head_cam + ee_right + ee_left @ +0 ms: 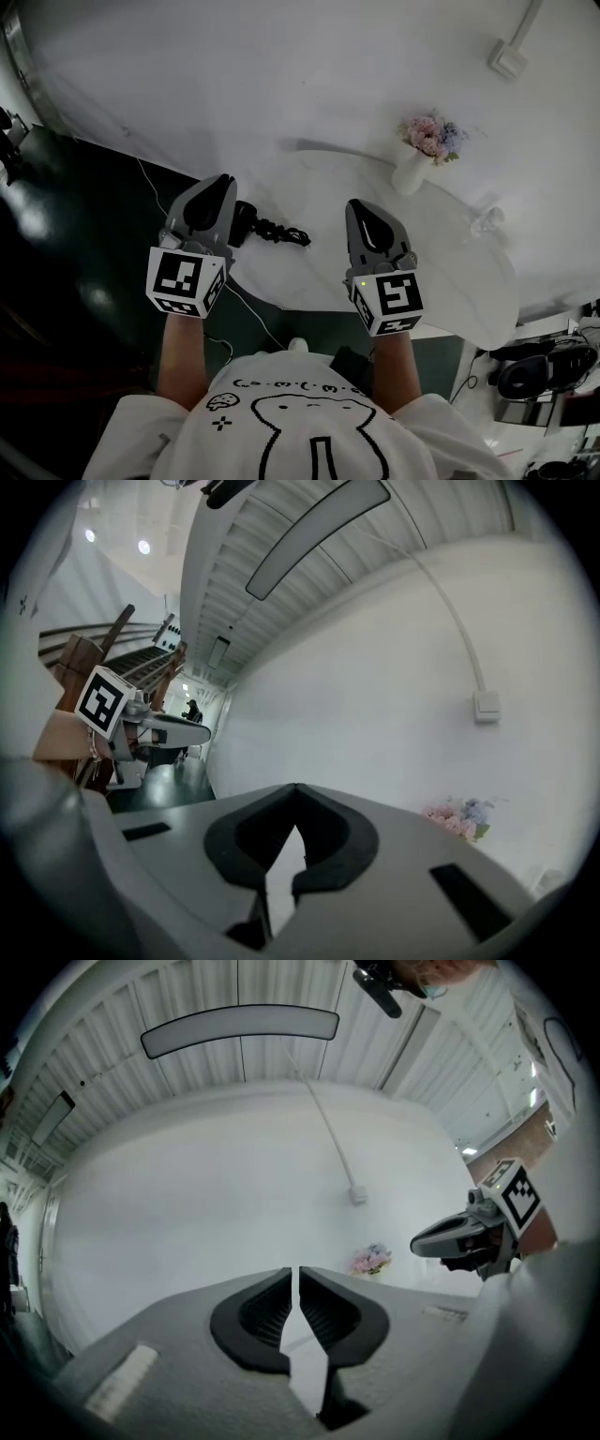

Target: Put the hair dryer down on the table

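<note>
Forearms (183, 361) out side by side, left hand-held gripper (216, 186) and right hand-held gripper (363, 210) both pointing forward roughly level, jaws closed, nothing between them.

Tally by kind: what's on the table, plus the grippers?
Hair dryer: 1
Vase of flowers: 1
Small pale object, unclear what: 1
Grippers: 2, left gripper and right gripper
Total: 5

No readable text anywhere. Left cube (185, 279) and right cube (394, 302) at the table (441, 272) edge carry only black-white square codes. Shirt (309, 417) print below the table: illegible squiggles.
</note>
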A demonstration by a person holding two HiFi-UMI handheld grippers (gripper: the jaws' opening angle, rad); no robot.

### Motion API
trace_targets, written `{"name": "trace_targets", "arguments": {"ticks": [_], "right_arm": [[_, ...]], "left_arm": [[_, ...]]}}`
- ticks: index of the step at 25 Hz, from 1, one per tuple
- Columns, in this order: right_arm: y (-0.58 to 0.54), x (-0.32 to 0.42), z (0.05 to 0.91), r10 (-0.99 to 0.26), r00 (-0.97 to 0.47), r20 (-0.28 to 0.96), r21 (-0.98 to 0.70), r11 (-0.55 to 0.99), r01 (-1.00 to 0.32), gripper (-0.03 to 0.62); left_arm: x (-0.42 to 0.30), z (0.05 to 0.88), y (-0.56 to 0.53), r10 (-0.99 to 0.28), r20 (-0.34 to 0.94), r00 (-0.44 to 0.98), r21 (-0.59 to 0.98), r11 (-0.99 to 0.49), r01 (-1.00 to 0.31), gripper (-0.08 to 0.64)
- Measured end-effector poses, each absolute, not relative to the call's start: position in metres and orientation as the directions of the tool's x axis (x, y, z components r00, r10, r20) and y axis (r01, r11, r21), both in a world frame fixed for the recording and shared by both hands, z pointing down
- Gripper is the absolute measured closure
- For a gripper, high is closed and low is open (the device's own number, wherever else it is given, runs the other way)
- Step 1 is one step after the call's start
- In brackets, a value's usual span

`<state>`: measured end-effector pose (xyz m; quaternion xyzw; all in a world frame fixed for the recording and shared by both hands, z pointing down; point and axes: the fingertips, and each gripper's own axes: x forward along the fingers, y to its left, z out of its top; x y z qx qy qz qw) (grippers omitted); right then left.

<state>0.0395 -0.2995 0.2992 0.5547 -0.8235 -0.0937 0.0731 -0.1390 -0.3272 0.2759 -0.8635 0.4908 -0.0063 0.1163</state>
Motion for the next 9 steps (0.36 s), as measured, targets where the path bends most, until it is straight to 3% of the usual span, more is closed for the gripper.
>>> {"name": "trace_targets", "arguments": {"ticks": [9], "right_arm": [[-0.286,0.051,0.293,-0.943,-0.332,-0.006,0.241,0.32,-0.916,0.595]], "left_arm": [[-0.134,0.263,-0.317,-0.828,-0.119,0.549,-0.202,-0.521,-0.829,0.525]]}}
